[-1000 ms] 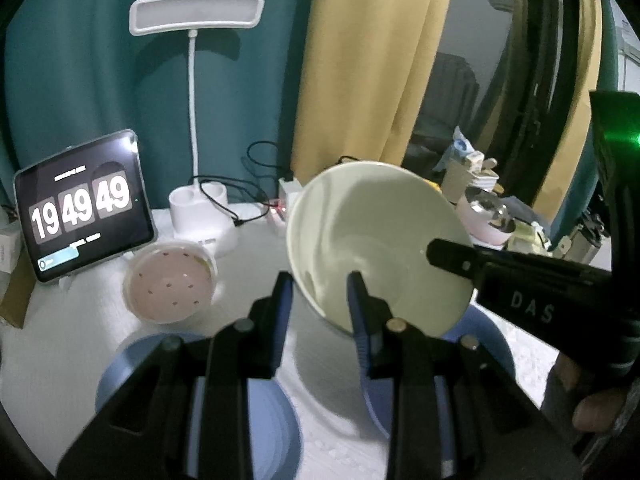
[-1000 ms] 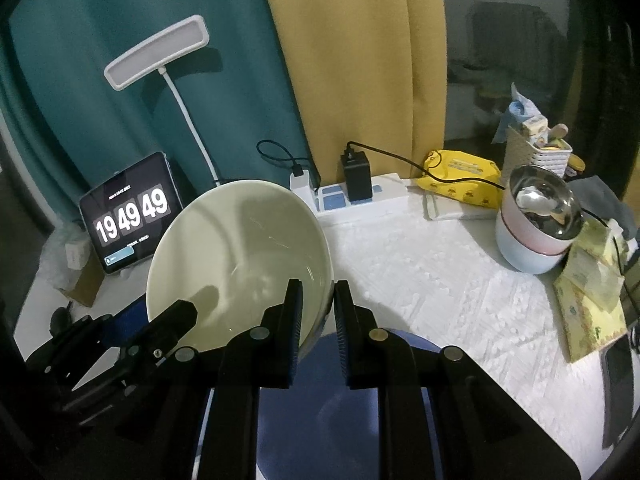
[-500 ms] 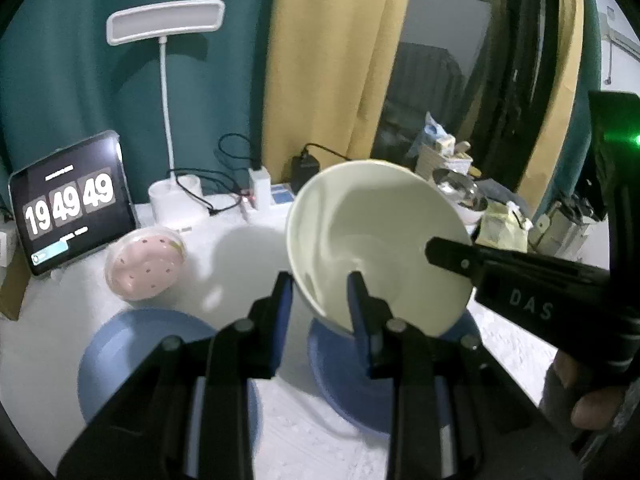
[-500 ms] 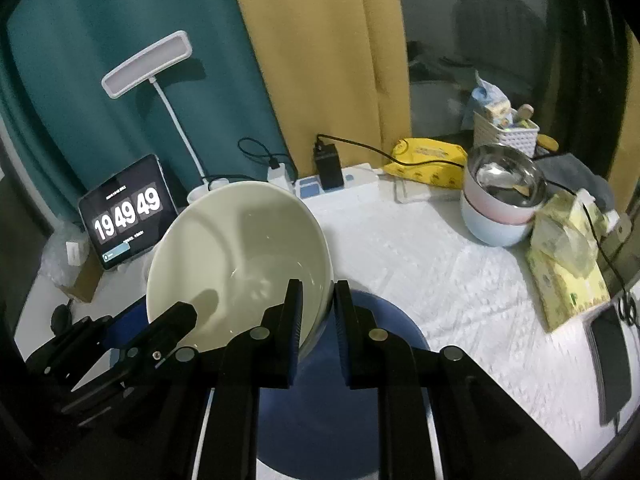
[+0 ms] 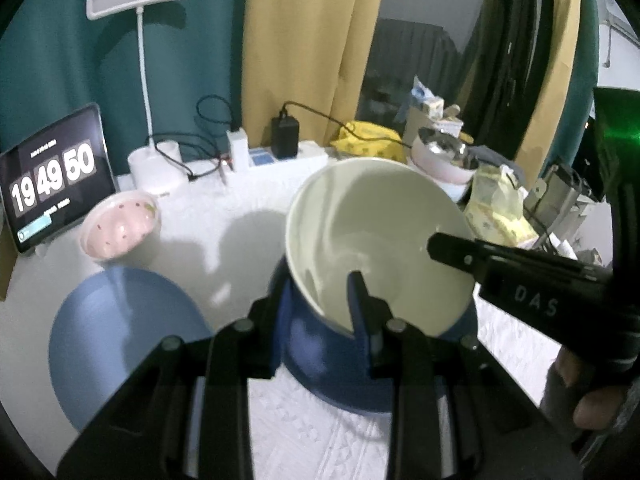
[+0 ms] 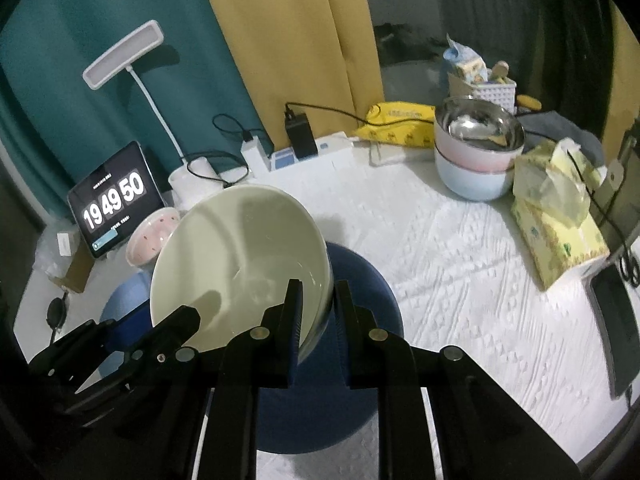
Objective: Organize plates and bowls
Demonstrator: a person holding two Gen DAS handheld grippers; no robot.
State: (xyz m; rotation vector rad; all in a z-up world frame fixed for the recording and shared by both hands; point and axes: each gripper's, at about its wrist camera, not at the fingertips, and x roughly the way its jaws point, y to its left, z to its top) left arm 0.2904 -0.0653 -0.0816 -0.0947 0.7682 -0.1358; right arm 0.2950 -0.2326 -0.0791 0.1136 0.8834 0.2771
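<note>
The bowl (image 5: 372,240) is held tilted above a dark blue plate (image 6: 360,280), its rim clamped on opposite sides by the jaws of the left gripper (image 5: 320,312) and the right gripper (image 6: 318,312). It is glossy, cream and round. A paler blue plate (image 5: 120,340) lies flat on the desk's (image 6: 460,260) white embossed cloth.
</note>
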